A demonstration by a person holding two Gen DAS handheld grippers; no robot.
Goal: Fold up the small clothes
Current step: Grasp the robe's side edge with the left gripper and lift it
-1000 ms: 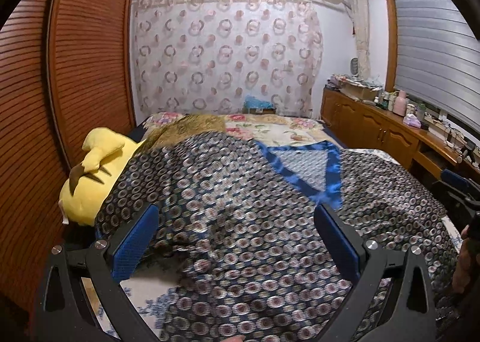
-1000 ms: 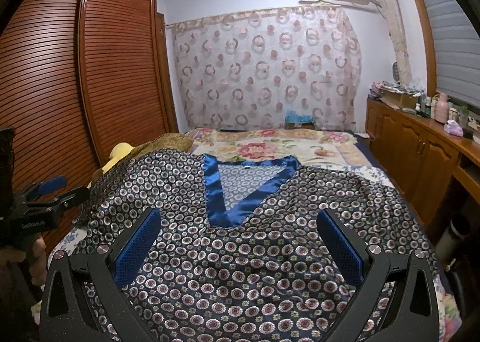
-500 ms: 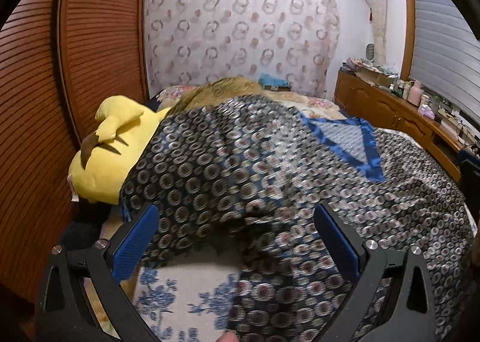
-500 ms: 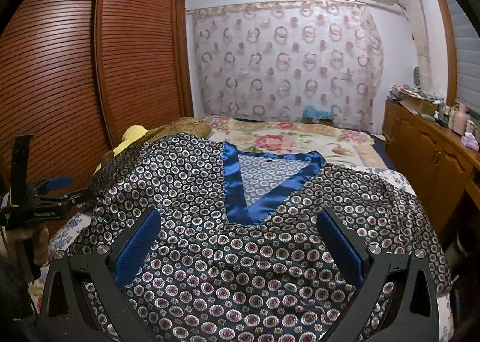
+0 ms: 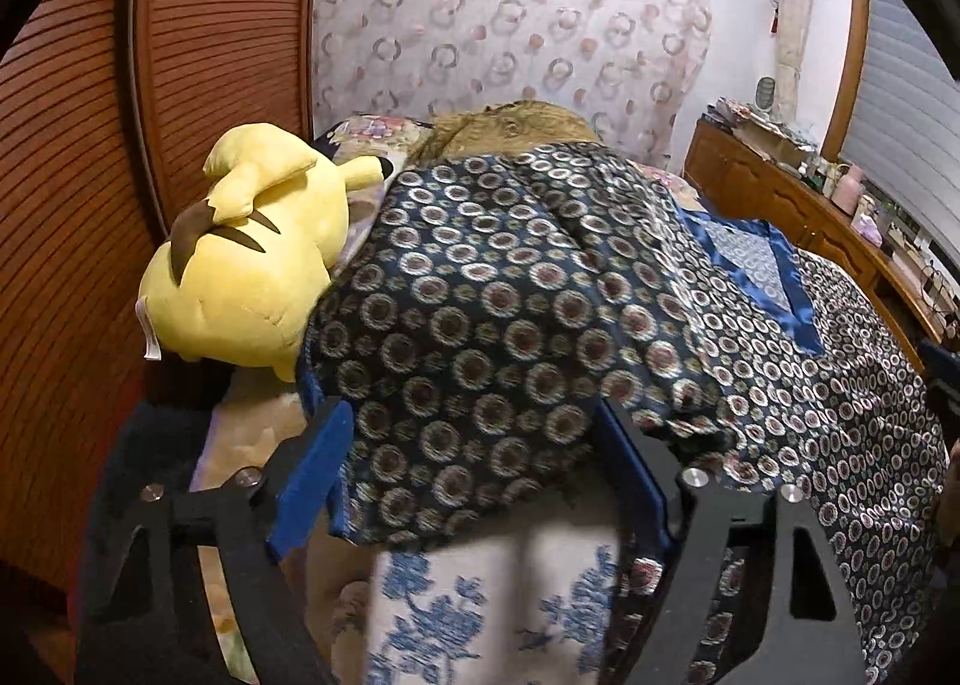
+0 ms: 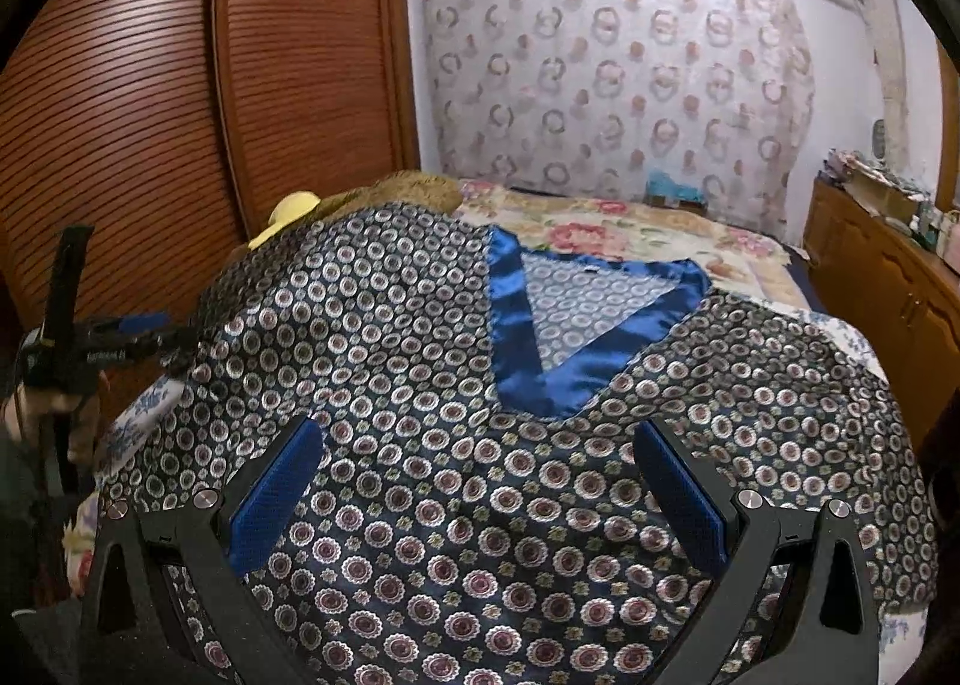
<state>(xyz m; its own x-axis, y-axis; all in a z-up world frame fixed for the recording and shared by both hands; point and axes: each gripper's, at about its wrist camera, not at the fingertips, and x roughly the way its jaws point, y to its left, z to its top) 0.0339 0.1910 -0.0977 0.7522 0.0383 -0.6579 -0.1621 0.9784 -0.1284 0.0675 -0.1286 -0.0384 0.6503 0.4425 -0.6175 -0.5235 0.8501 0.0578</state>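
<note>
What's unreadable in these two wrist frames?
- Left wrist view: whether the left claw pads actually pinch the patterned top; its jaws have just been closing with the sleeve between them, but cloth covers the right pad.
- Same view: the top's near hem, cut off by the frame edge.
- Right wrist view: the yellow plush, mostly hidden behind the top.
- Right wrist view: the left claw's pads are too small to read.

The left wrist view sits close over the garment's (image 5: 480,337) left sleeve edge, angled down towards the yellow plush toy (image 5: 240,277); the right wrist view looks down along the bed (image 6: 630,229) from its foot (both share the blue neckline (image 6: 540,361)).
</note>
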